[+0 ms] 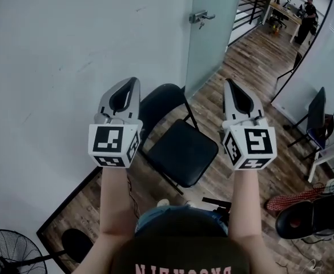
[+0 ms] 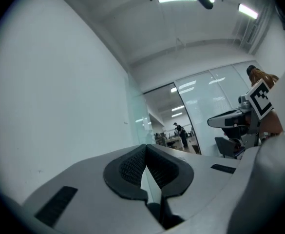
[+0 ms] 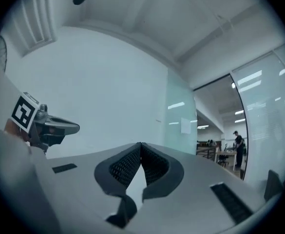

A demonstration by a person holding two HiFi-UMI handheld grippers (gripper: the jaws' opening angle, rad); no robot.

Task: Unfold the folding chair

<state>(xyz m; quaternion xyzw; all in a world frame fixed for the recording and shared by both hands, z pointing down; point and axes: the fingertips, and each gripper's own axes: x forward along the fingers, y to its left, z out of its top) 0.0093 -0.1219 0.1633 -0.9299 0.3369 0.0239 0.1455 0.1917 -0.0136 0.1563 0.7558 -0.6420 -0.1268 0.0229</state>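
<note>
The black folding chair (image 1: 181, 152) stands unfolded on the wood floor beside the white wall, its seat level and its backrest (image 1: 158, 104) toward the wall. Both grippers are held up well above it, touching nothing. My left gripper (image 1: 133, 81) hovers over the chair's left side with its jaws shut and empty; in its own view the pads (image 2: 132, 165) meet at the tip. My right gripper (image 1: 229, 83) is to the right of the chair, also shut and empty, tips together (image 3: 141, 144). Each gripper view shows the other gripper (image 2: 230, 121) (image 3: 54, 127) out to the side.
A frosted glass door (image 1: 212, 33) with a lever handle stands behind the chair. A floor fan (image 1: 7, 253) is at the bottom left. At the right are another dark chair (image 1: 315, 116), a red cloth (image 1: 292, 198) and a black stool (image 1: 309, 216). A person (image 1: 306, 16) stands far off.
</note>
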